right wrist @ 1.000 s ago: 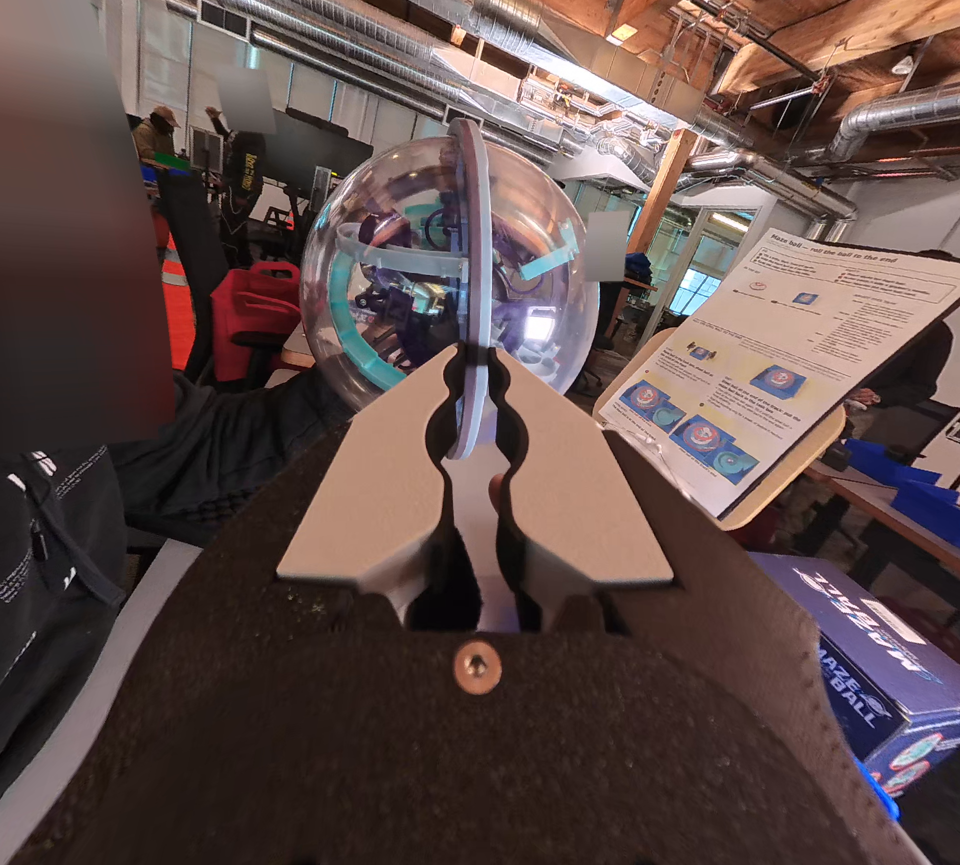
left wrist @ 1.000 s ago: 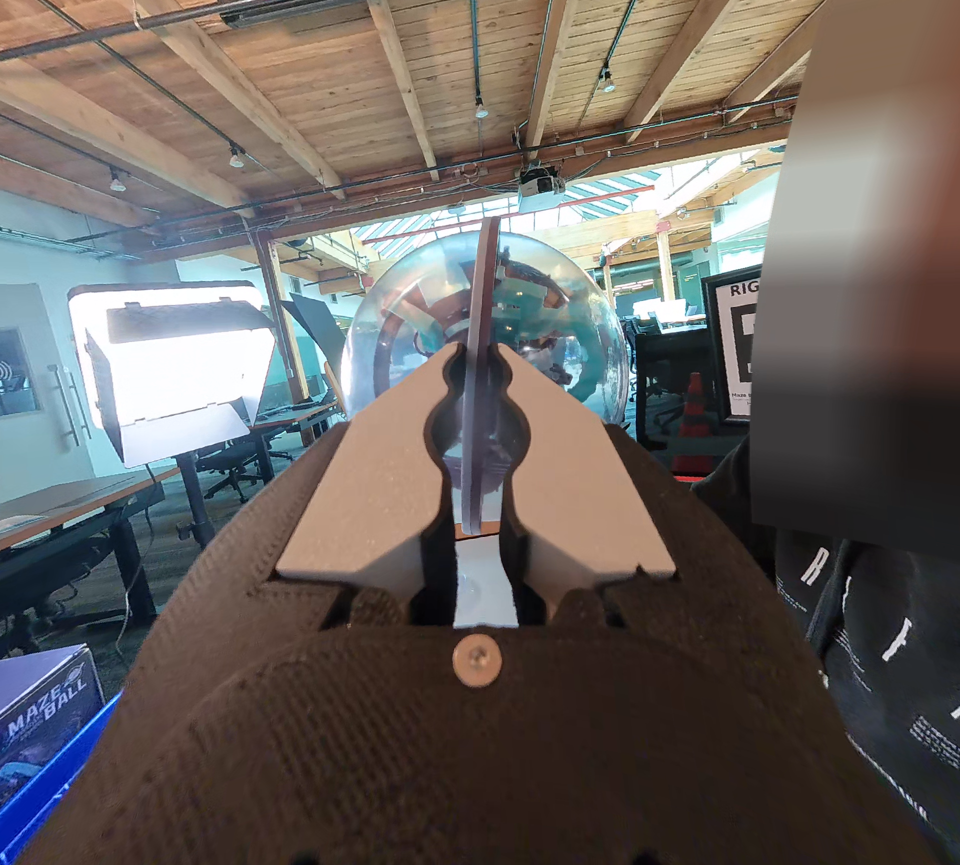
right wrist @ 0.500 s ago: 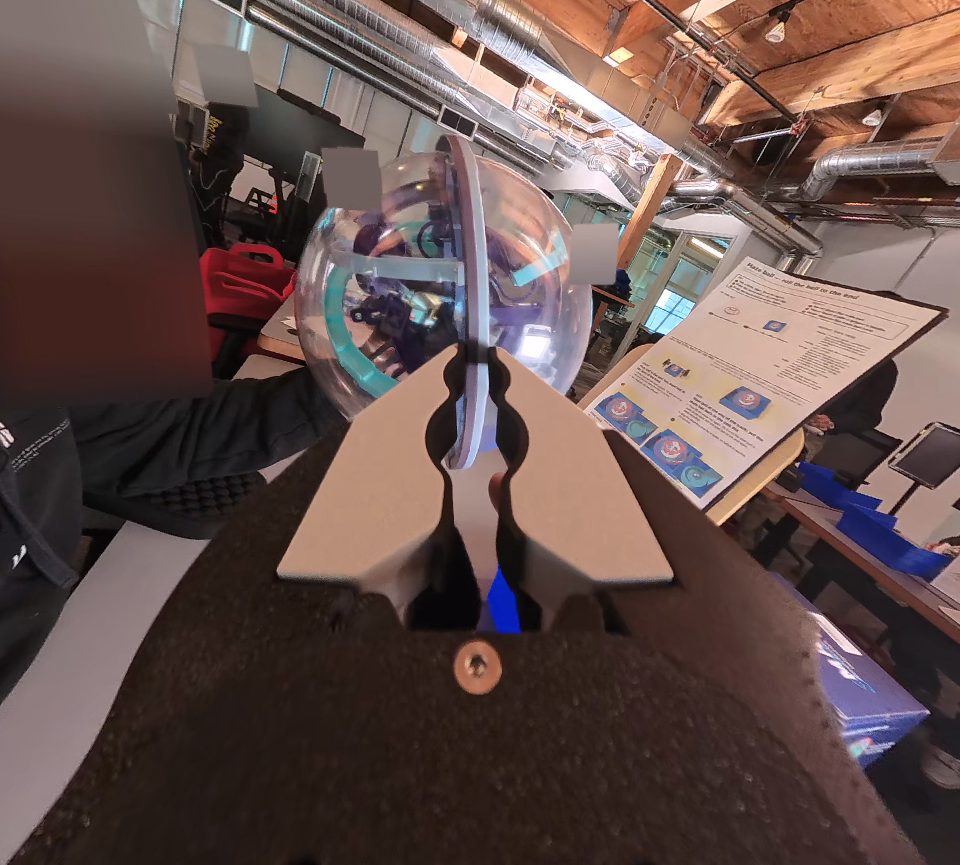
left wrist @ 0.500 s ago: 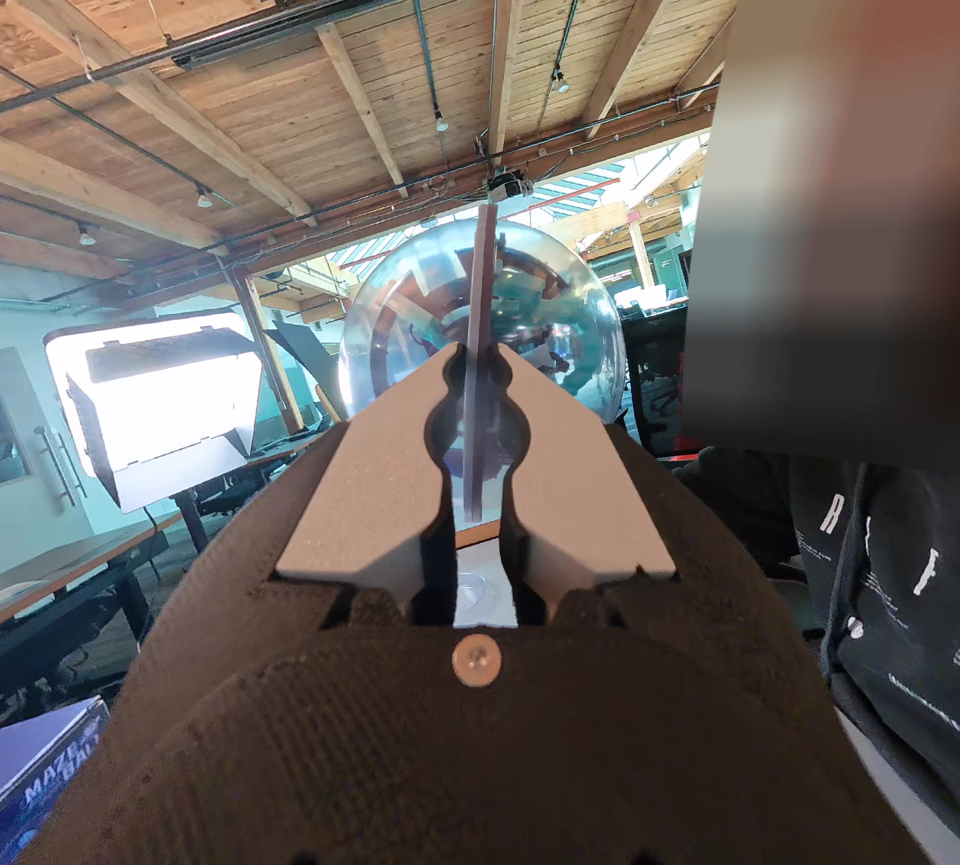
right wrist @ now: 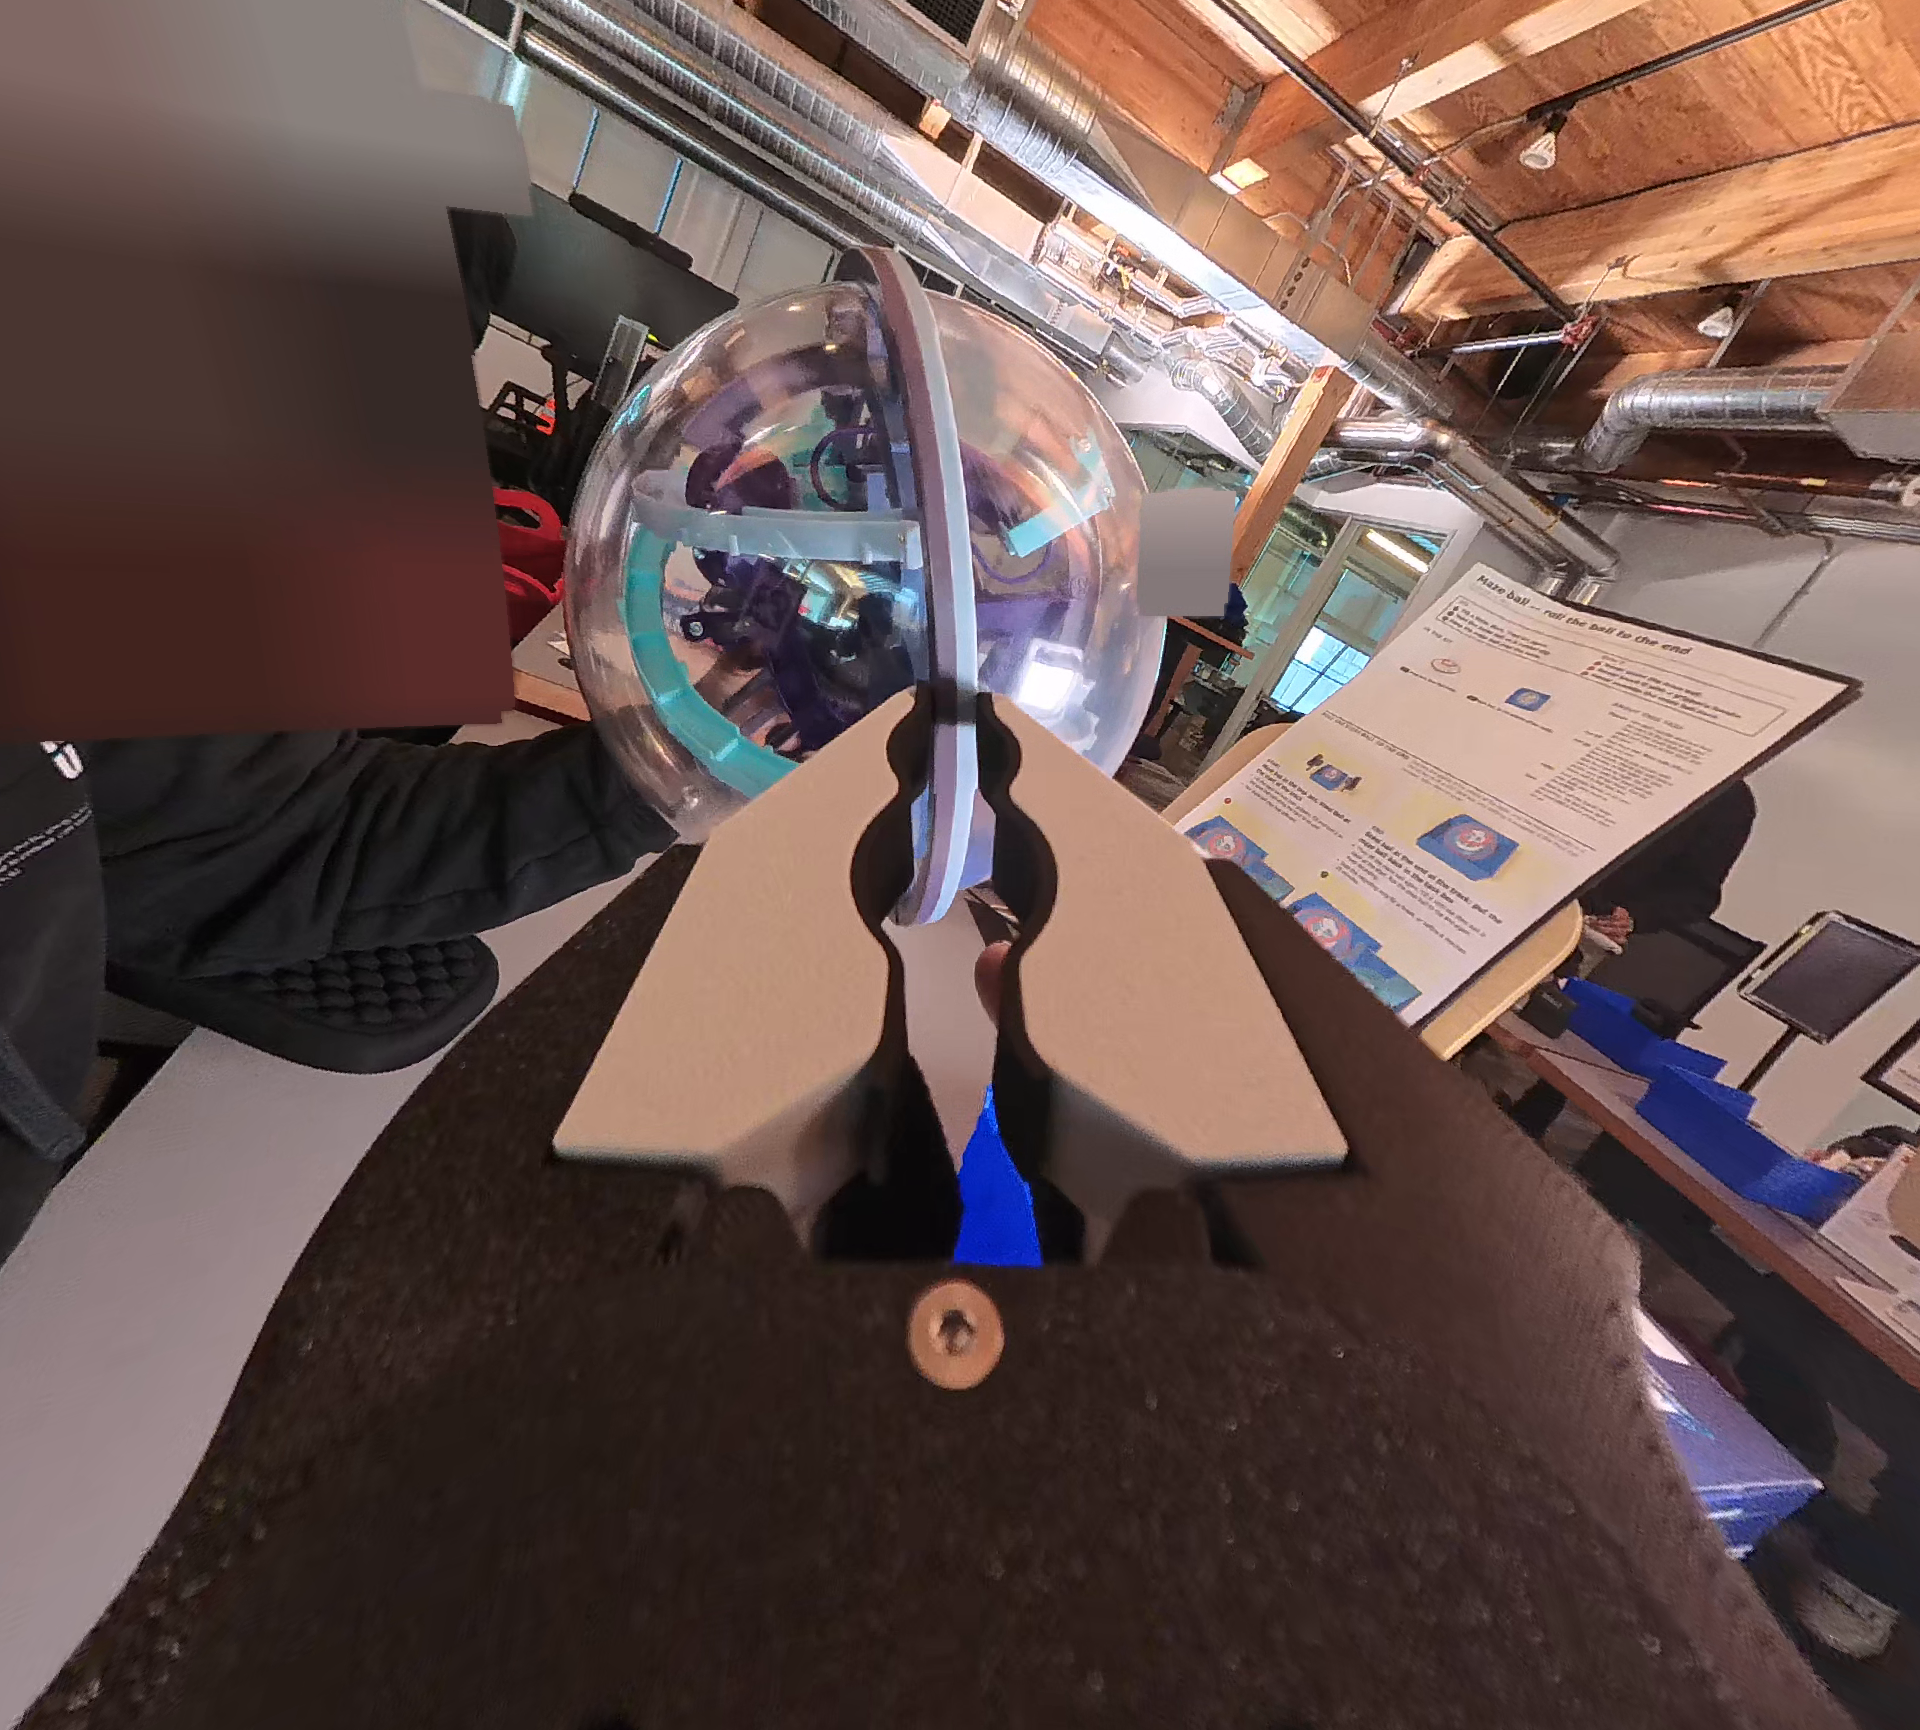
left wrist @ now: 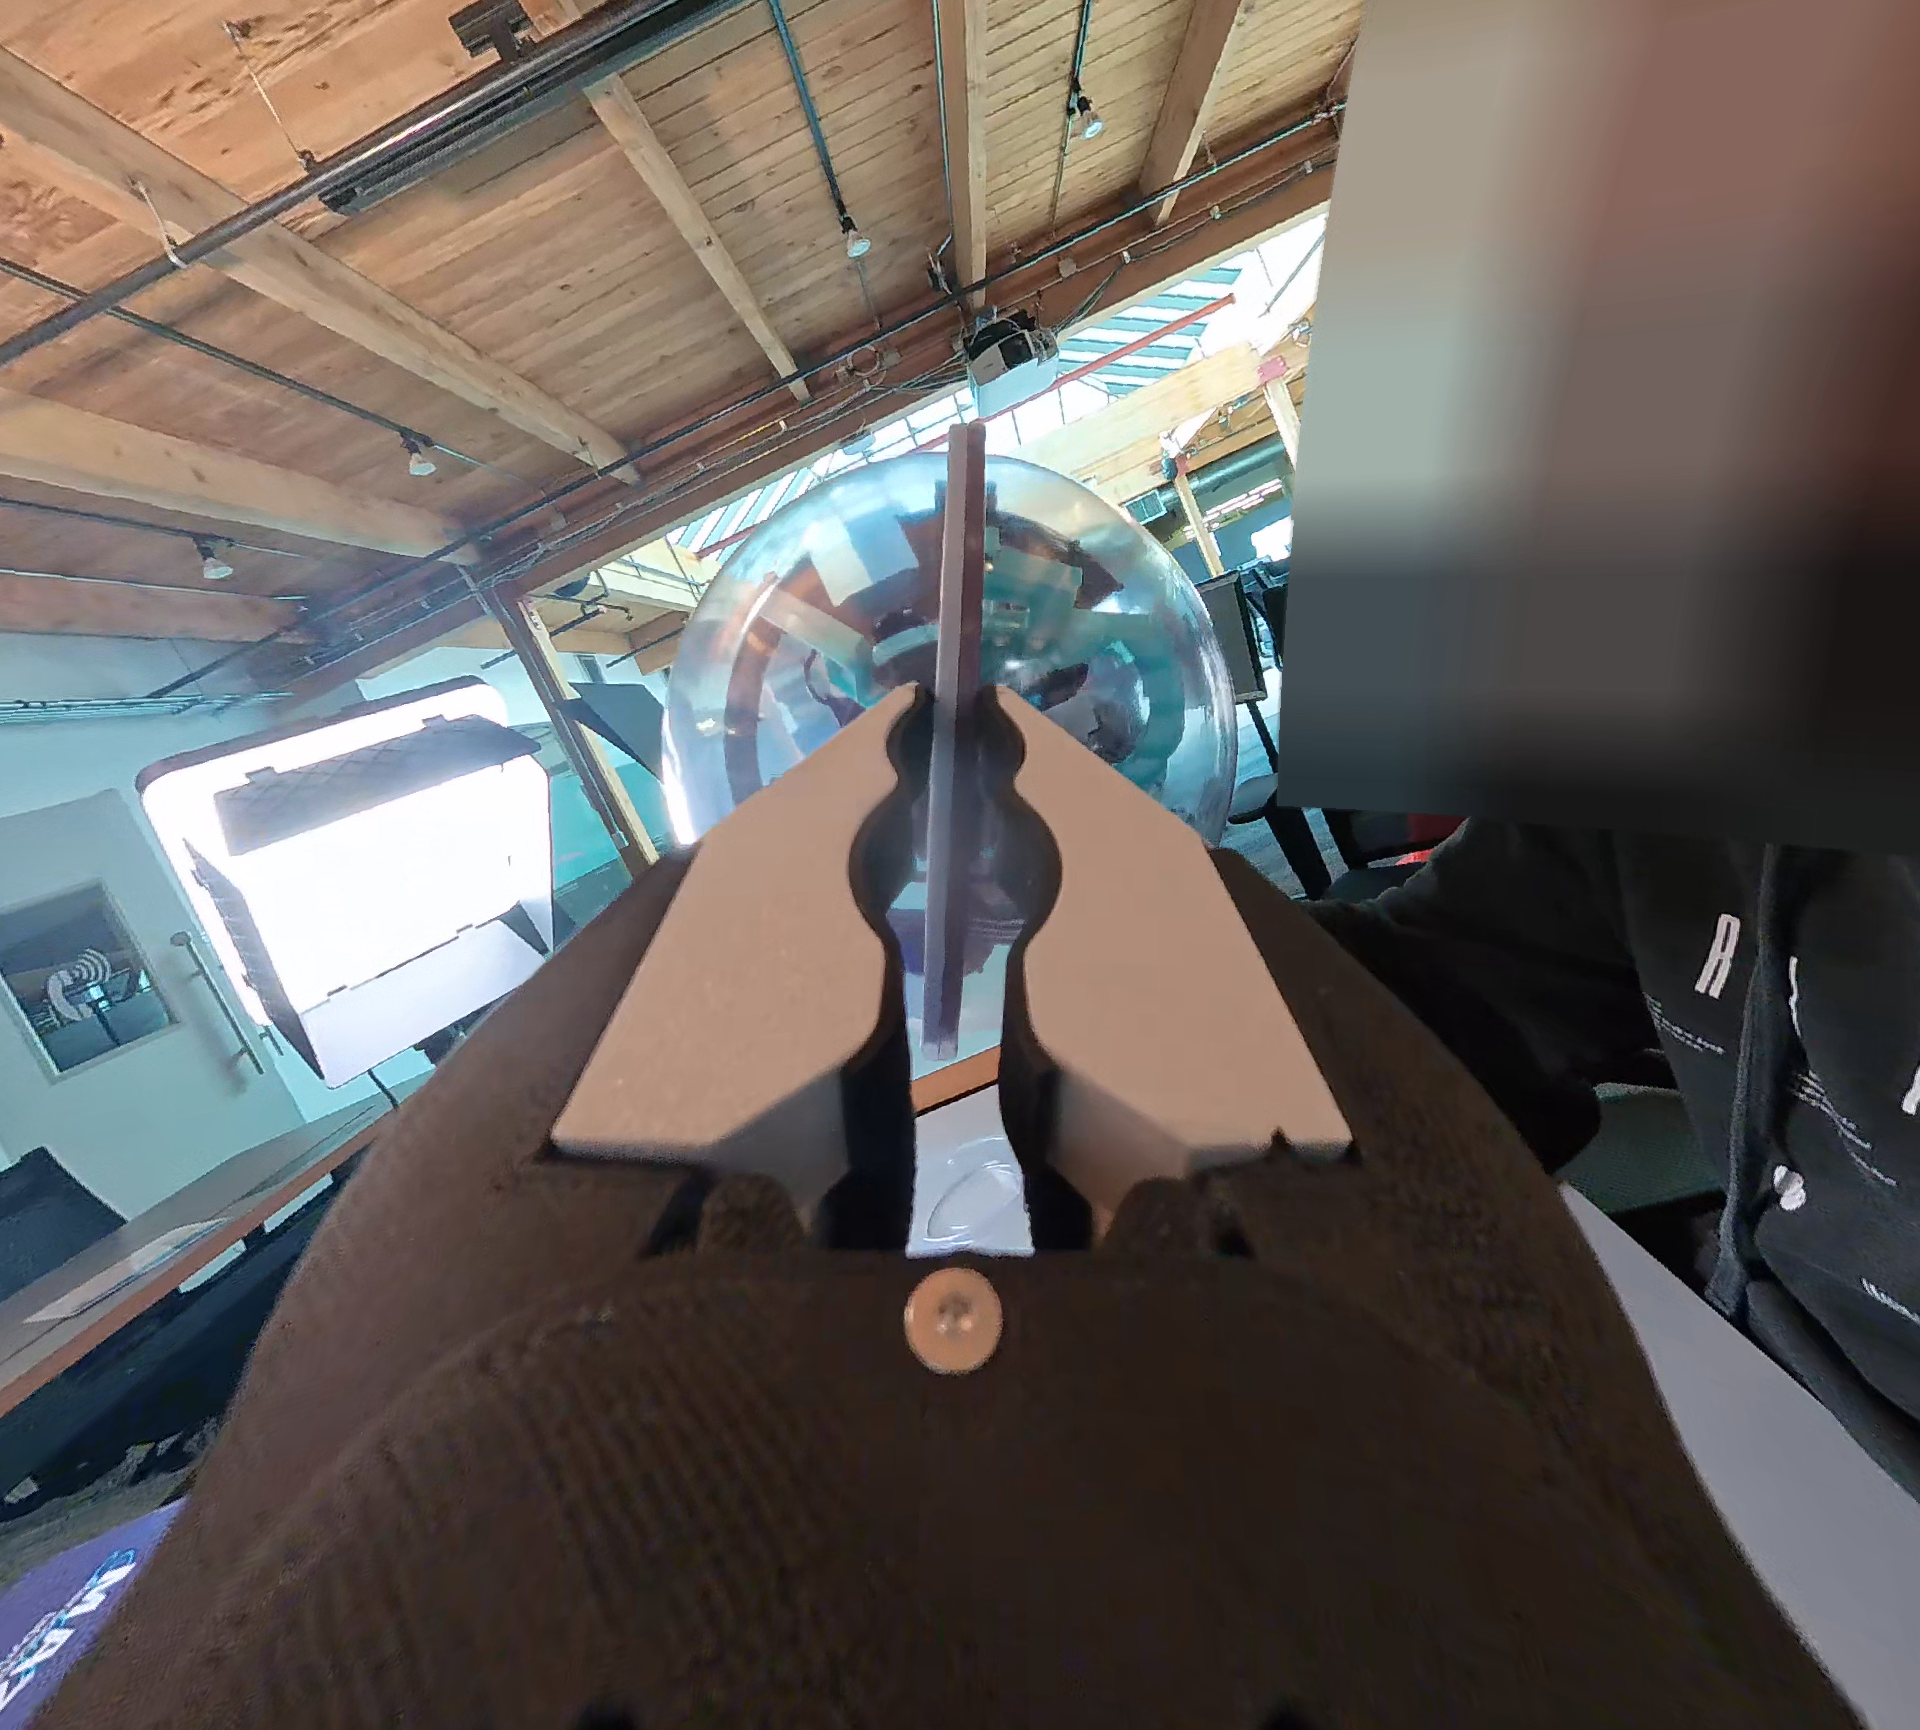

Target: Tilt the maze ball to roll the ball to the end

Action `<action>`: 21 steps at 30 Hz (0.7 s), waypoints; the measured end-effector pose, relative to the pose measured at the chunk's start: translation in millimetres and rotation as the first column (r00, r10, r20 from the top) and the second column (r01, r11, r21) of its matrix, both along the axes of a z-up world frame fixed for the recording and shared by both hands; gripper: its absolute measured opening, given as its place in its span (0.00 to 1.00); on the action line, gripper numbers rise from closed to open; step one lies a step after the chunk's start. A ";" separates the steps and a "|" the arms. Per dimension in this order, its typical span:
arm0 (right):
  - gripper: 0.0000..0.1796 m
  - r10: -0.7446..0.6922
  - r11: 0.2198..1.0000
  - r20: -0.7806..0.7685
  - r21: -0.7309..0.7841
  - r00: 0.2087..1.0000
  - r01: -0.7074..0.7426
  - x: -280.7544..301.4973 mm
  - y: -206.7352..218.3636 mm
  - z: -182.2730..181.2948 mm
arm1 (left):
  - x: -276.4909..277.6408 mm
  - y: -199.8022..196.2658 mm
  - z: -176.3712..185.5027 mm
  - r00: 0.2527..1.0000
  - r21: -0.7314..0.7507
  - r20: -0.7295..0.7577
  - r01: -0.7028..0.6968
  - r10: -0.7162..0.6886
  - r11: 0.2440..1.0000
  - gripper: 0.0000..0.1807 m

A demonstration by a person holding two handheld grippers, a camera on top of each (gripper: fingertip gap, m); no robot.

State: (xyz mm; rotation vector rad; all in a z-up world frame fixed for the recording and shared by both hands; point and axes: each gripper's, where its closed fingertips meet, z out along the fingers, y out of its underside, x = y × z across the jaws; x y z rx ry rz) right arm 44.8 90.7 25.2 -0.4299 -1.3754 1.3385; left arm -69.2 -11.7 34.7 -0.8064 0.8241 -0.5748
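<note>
The maze ball is a clear sphere with teal, purple and grey tracks inside and a flat purple rim around its middle. It is held up in the air. My left gripper is shut on the rim, seen edge-on between its fingers. The ball also shows in the right wrist view, where my right gripper is shut on the opposite side of the rim. The rim leans slightly here. I cannot make out the small ball inside.
A person in a dark sleeve sits close behind the ball. An instruction board stands at the right. A blue box lies at lower left, a grey table edge at lower right. A bright studio light stands at the left.
Both grippers have tipped upward with the maze ball, so more ceiling shows in both views. The rim has rotated slightly in the right wrist view. Both grips are unchanged.
</note>
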 end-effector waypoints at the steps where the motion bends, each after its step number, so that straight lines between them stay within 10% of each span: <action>1: 0.03 -0.001 1.000 0.004 -0.005 1.000 0.001 -0.8 0.5 -0.4 | -0.9 0.6 1.2 1.000 -0.010 0.008 -0.004 0.004 1.000 0.04; 21: 0.03 0.041 0.989 0.136 -0.145 0.990 -0.021 -22.4 10.9 -14.6 | -18.8 11.4 12.2 0.991 -0.169 0.117 -0.039 0.059 0.985 0.04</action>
